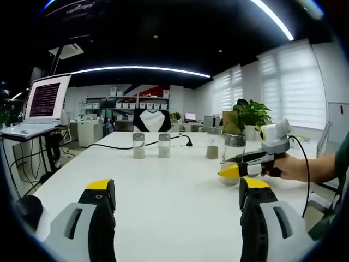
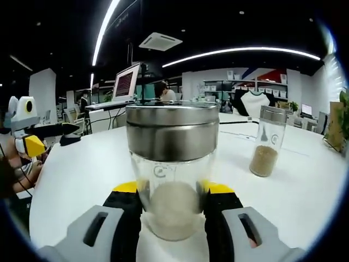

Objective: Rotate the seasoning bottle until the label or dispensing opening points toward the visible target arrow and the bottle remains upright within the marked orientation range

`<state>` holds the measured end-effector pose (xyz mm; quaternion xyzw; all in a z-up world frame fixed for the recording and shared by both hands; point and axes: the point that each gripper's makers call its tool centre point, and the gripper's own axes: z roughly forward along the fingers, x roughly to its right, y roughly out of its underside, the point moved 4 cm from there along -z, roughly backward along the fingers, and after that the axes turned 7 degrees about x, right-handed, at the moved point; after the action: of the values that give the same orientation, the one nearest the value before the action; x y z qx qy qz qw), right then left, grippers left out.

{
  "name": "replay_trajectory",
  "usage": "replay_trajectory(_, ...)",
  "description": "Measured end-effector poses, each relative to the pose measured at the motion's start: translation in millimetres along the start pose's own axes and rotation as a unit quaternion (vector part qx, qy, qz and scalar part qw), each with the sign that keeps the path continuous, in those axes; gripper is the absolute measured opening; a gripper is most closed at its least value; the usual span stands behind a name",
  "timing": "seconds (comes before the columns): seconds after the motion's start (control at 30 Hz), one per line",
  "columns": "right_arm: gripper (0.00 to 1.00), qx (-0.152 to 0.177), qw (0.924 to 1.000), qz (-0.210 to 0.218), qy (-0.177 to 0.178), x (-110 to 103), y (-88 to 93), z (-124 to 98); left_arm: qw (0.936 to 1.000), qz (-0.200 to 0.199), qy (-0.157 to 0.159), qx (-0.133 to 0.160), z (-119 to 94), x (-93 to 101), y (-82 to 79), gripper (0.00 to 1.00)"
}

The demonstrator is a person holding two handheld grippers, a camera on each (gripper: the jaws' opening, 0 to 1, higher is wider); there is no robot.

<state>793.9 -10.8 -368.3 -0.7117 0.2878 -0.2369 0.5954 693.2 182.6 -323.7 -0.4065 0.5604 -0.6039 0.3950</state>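
Right claw [image 2: 173, 204] seems to pinch the seasoning bottle [image 2: 173, 164]; twist slowly, keeping it upright. Left claw [image 1: 177, 204] hangs spread.

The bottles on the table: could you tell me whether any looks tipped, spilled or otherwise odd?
Nothing stands out. The bottle between the right gripper jaws stands upright, lid on, and the other bottles are upright too, with no spill on the table.

The right gripper [image 2: 173, 204] is clamping a steel-lidded seasoning bottle [image 2: 172, 164] upright on the white worktop [image 2: 305, 191], another jar [image 2: 267, 141] standing nearby.
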Motion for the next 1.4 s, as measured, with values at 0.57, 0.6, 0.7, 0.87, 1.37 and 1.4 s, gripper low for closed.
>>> replay_trajectory(0.57, 0.43, 0.001, 1.0000, 0.006, -0.005, -6.3, 2.1, -8.9, 0.9999, -0.005, 0.004, -0.012, 1.9, 3.1, 5.5, 1.00)
replay_trajectory(0.6, 0.43, 0.001, 1.0000, 0.006, -0.005, -6.1, 2.1, -8.9, 0.9999, -0.006, 0.003, -0.012, 1.8, 2.9, 5.7, 1.00)
replay_trajectory(0.7, 0.43, 0.003, 1.0000, 0.005, -0.007, -5.0, 2.1, -9.0, 0.9999, -0.009, 0.003, -0.013, 2.5, 3.4, 6.6, 1.00)
replay_trajectory(0.87, 0.57, 0.000, 0.9992, 0.019, -0.036, -6.7, 3.1, -9.2, 0.9998, -0.003, 0.006, -0.018, 3.8, 5.6, 7.8, 1.00)
replay_trajectory(1.37, 0.68, 0.022, 0.9791, 0.016, -0.201, -1.5, -14.2, -11.9, 0.9998, -0.010, 0.002, -0.015, 3.1, 2.9, 6.9, 1.00)
replay_trajectory(1.4, 0.66, 0.020, 0.9780, 0.011, -0.207, -0.9, -14.2, -11.7, 0.9998, -0.010, 0.002, -0.015, 3.1, 2.8, 7.2, 1.00)
